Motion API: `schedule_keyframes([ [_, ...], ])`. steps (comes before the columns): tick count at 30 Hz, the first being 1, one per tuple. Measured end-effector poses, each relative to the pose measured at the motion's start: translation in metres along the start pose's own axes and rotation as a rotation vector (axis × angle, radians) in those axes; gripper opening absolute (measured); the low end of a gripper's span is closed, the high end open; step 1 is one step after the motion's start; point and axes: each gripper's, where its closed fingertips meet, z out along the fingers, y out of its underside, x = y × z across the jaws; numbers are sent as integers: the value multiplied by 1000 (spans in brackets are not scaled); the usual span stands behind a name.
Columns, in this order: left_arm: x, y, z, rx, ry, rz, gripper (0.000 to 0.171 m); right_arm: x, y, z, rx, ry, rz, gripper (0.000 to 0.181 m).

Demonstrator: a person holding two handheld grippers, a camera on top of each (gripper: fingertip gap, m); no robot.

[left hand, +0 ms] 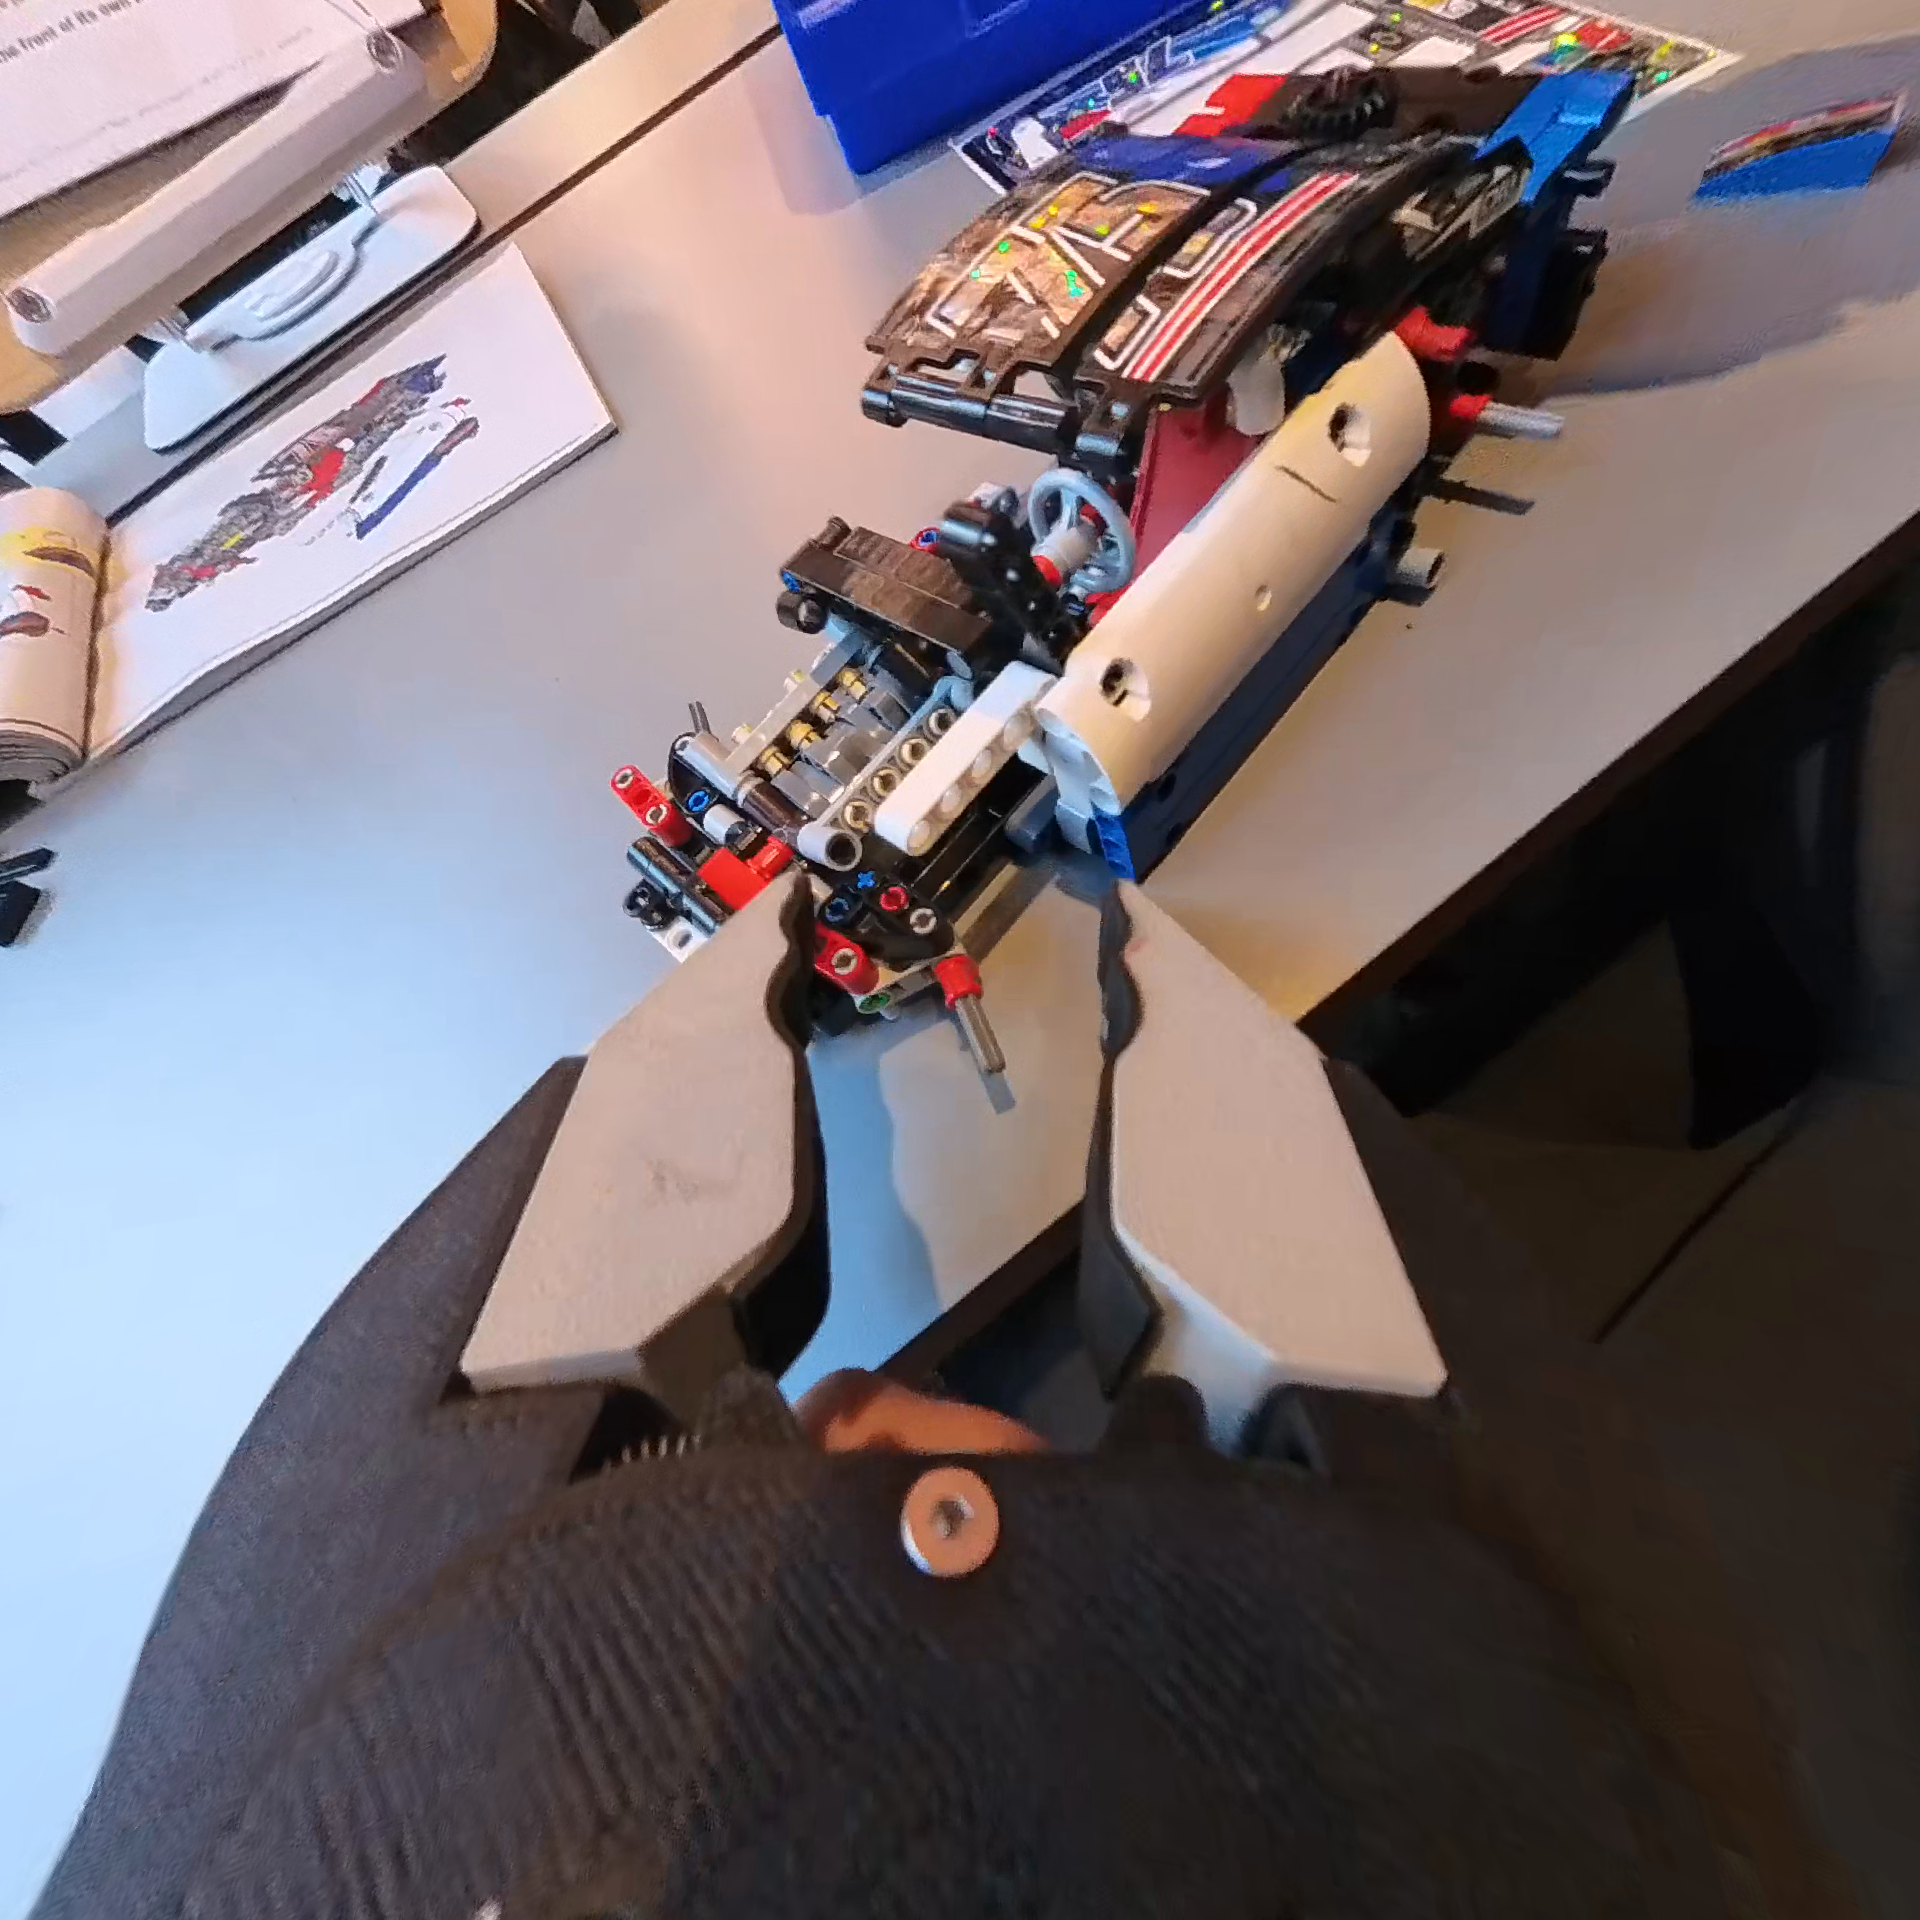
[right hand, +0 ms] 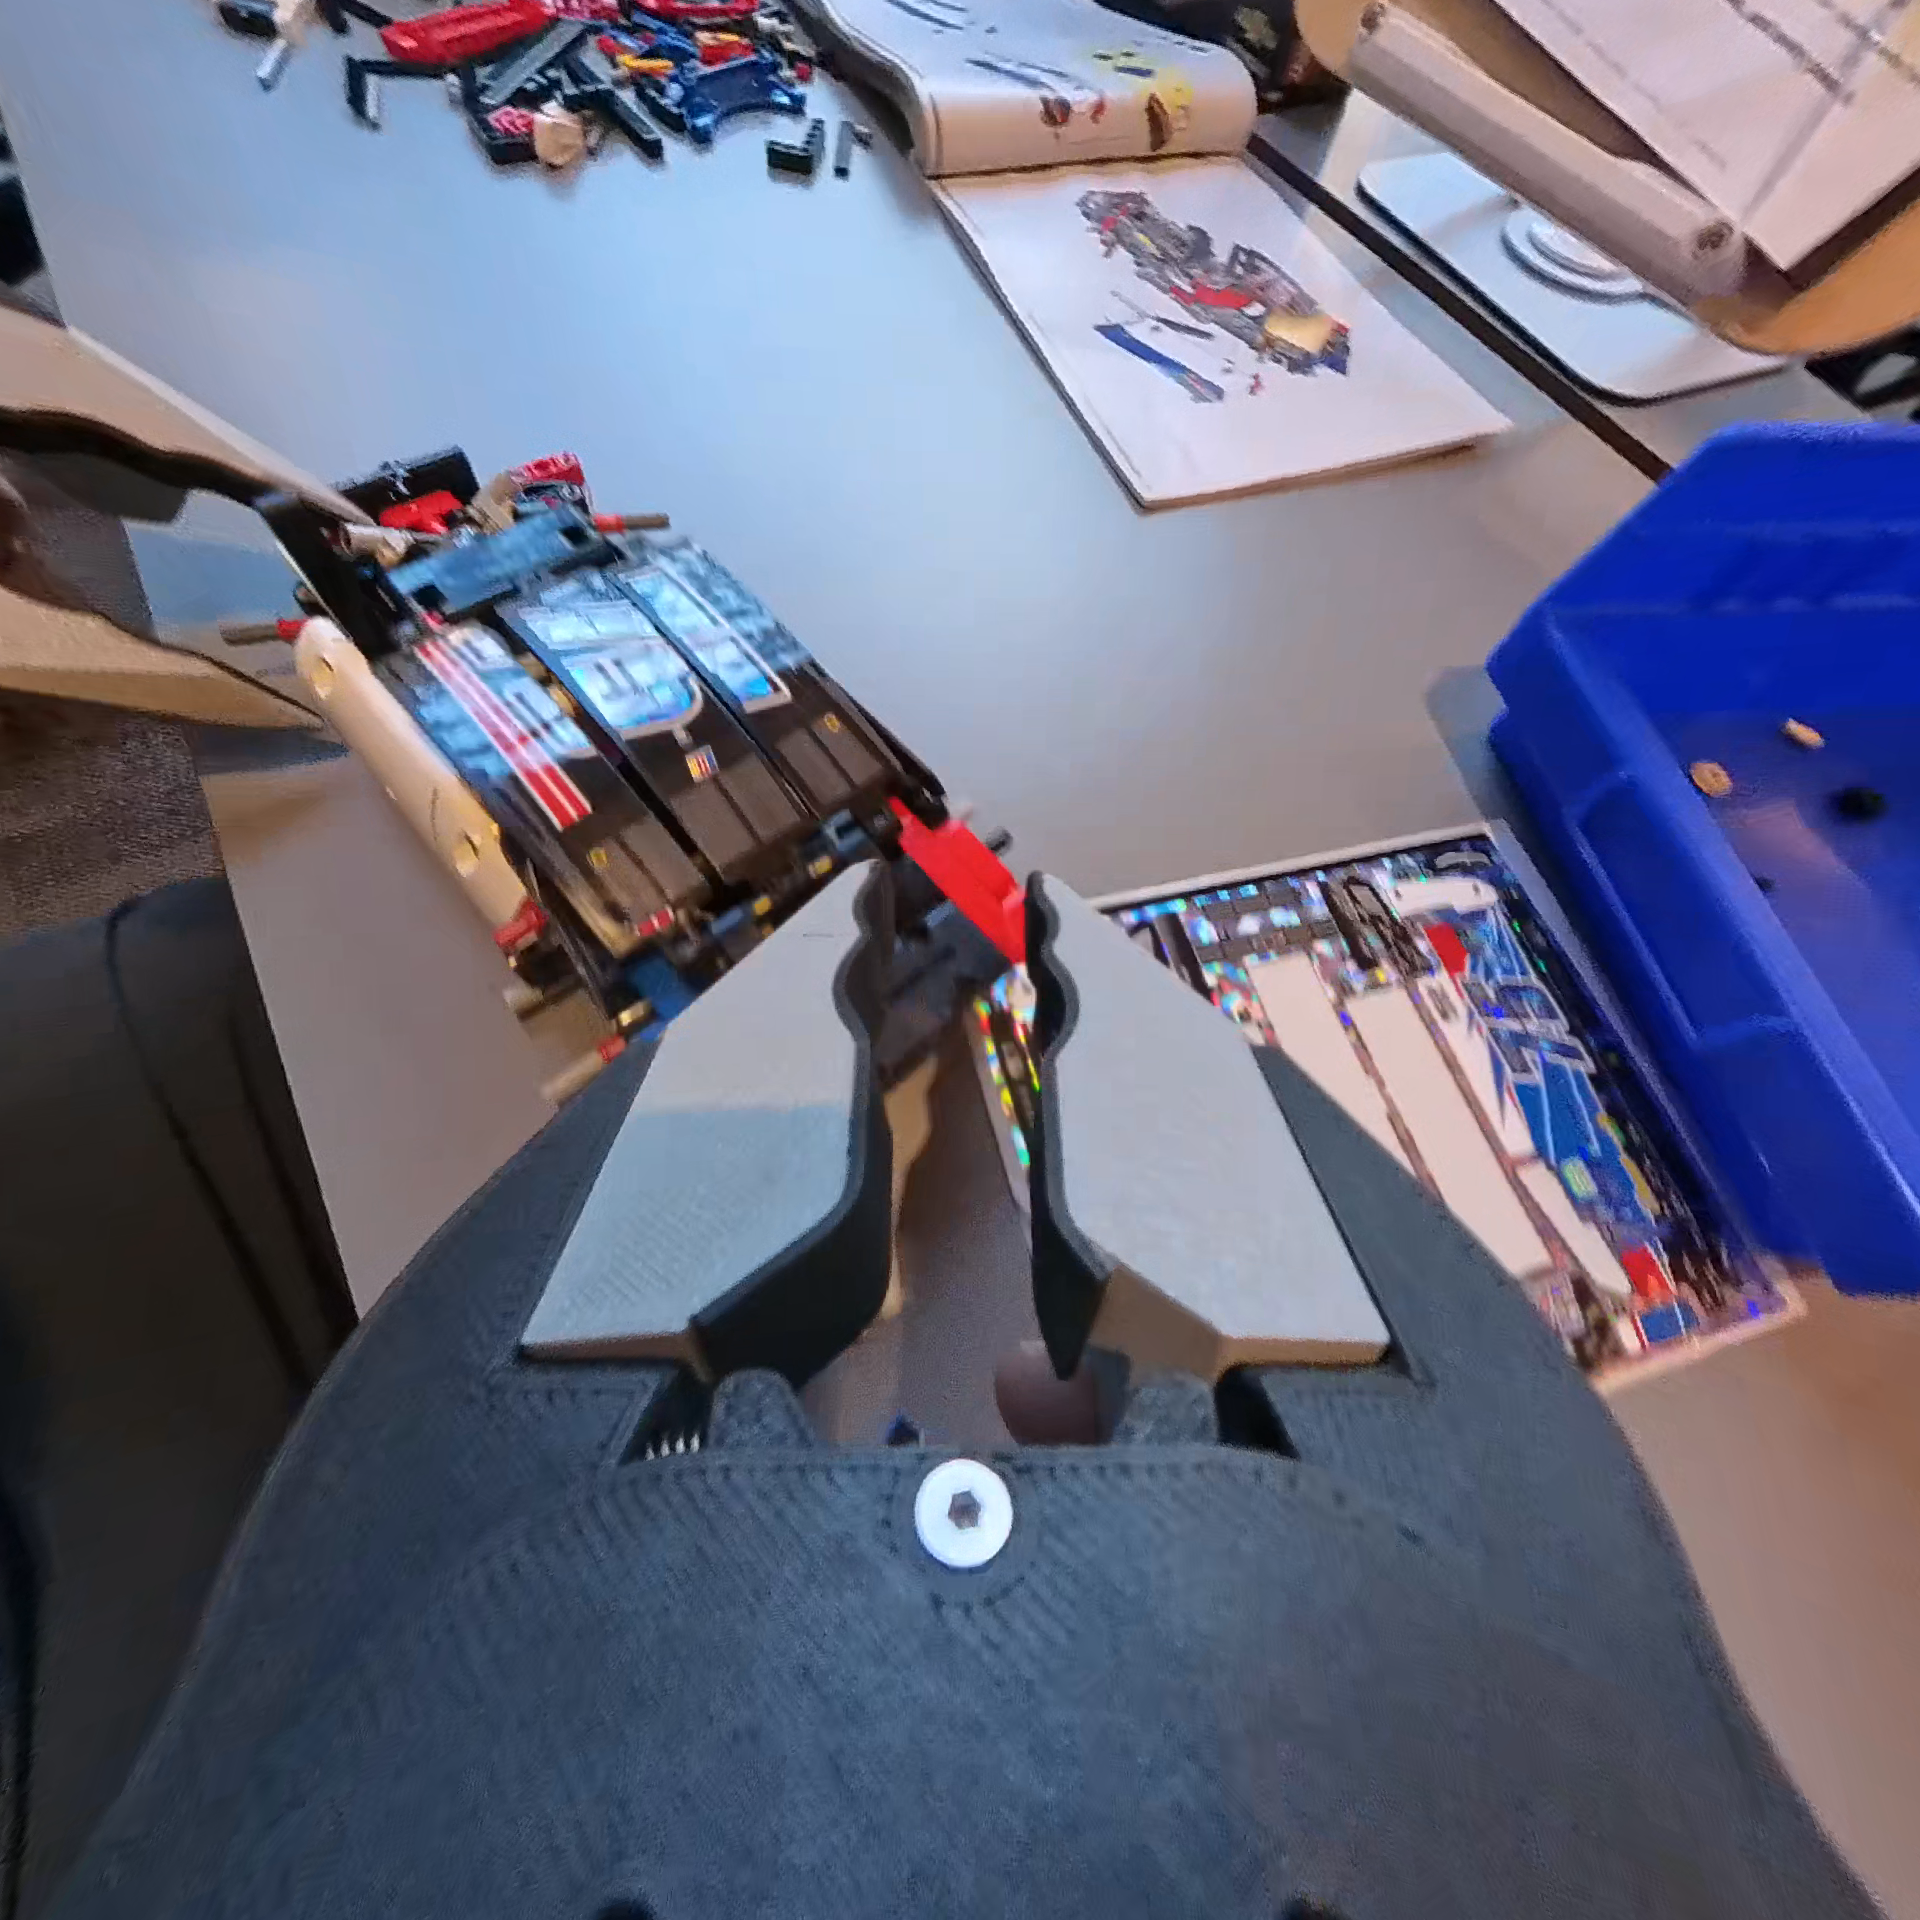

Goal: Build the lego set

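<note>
The half-built Lego car (left hand: 1132, 582) lies on the grey table (left hand: 416, 831) close to its right edge. It has black stickered roof panels (left hand: 1091, 270), a white side panel and a bare front frame with red pins. My left gripper (left hand: 961, 914) is open, and the car's front end sits between its fingertips. In the right wrist view the car (right hand: 623, 727) is seen from its rear, blurred. My right gripper (right hand: 956, 894) has a narrow gap, with a red piece (right hand: 951, 857) and a black rear part between the tips. I cannot tell whether it grips them.
An open instruction booklet (left hand: 364, 468) (right hand: 1226, 332) lies beyond the car. A blue bin (right hand: 1714, 779) stands on the right and a sticker sheet (right hand: 1455, 1039) lies by it. Loose pieces (right hand: 582, 73) are piled far off. A white monitor base (left hand: 312, 281) stands behind. The table edge (left hand: 1558, 810) drops off beside the car. There is about 20 centimetres between the tips of the two grippers.
</note>
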Motion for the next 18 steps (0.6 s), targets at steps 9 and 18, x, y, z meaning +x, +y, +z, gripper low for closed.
schedule_keyframes([
  [9, -4, 0, 1, -42, -14, 27, 51, 5, 55, -36, -44, 0, 84, 36],
  [18, -11, -18, 3, -102, 77, 143, 83, -4, 82, -51, -63, -39, 29, 56],
])
